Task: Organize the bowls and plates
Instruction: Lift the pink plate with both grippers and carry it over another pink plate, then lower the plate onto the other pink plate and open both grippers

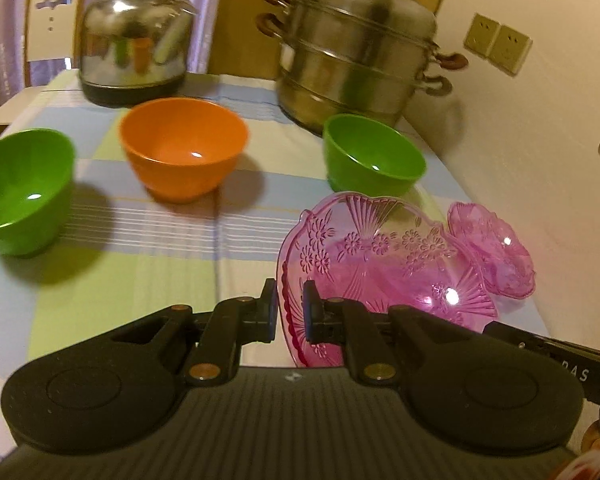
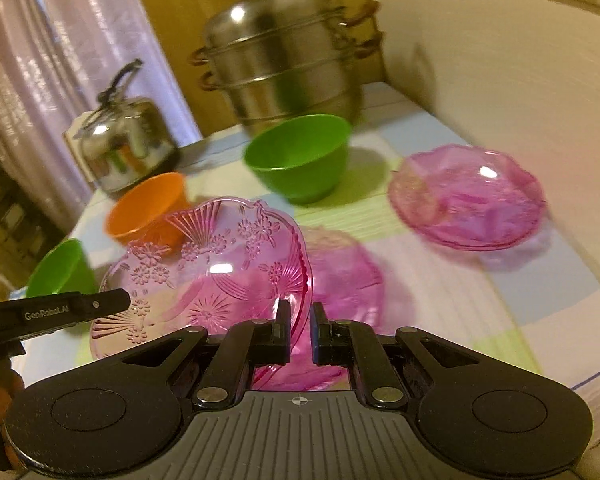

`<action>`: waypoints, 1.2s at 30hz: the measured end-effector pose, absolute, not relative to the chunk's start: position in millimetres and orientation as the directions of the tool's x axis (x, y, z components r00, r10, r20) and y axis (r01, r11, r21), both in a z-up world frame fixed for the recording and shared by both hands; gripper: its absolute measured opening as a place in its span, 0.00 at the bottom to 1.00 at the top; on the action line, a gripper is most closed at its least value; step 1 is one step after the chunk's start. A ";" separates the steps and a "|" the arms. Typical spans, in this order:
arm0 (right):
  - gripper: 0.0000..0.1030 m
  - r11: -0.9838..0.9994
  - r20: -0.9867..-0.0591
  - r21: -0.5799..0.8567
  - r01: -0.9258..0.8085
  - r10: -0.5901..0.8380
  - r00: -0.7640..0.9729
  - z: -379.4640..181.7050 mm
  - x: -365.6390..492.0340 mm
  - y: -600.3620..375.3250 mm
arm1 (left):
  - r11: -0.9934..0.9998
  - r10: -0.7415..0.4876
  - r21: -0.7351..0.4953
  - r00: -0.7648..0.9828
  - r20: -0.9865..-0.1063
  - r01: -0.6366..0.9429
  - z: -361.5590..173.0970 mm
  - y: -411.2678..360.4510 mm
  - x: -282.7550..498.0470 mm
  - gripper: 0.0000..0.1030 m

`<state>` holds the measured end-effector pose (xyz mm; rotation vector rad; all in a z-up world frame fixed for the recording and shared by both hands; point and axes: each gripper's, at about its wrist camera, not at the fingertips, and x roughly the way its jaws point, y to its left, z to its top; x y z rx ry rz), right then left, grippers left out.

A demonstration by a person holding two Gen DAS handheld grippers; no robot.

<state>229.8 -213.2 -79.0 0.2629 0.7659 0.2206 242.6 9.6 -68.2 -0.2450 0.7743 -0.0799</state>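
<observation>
My left gripper is shut on the left rim of a large pink glass plate with a flower and fan pattern. My right gripper is shut on the right rim of the same plate, which is held tilted above the checked tablecloth. A second pink plate lies on the cloth to the right, also in the left wrist view. An orange bowl stands mid-table. One green bowl is left, another stands by the steamer.
A tall steel steamer pot stands at the back right near the wall. A steel kettle stands at the back left. A white chair is behind the table. Wall sockets are on the right wall.
</observation>
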 end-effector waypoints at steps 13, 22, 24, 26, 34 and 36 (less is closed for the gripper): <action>0.09 0.957 -0.688 0.289 -0.027 0.227 0.689 -109.3 248.5 -240.2 | 0.978 -0.174 -0.206 0.684 -0.709 0.035 -102.3 -19.0 267.8 0.10; 0.09 0.959 -0.699 0.284 -0.016 0.219 0.681 -115.1 254.2 -241.2 | 0.981 -0.164 -0.193 0.686 -0.709 0.035 -107.0 -21.5 270.5 0.10; 0.09 0.959 -0.701 0.284 -0.015 0.218 0.679 -115.4 254.3 -240.3 | 0.981 -0.162 -0.192 0.686 -0.710 0.033 -107.1 -21.2 271.2 0.10; 0.09 0.959 -0.702 0.283 -0.013 0.216 0.678 -115.2 254.1 -238.8 | 0.981 -0.159 -0.190 0.687 -0.709 0.031 -107.5 -20.7 272.1 0.11; 0.30 0.956 -0.691 0.295 -0.005 0.217 0.689 -115.6 255.3 -239.0 | 0.981 -0.148 -0.194 0.693 -0.706 0.012 -108.5 -18.5 270.0 0.26; 0.34 0.953 -0.679 0.303 -0.002 0.218 0.701 -112.6 253.3 -240.4 | 0.980 -0.145 -0.199 0.697 -0.702 0.003 -106.6 -15.7 267.0 0.26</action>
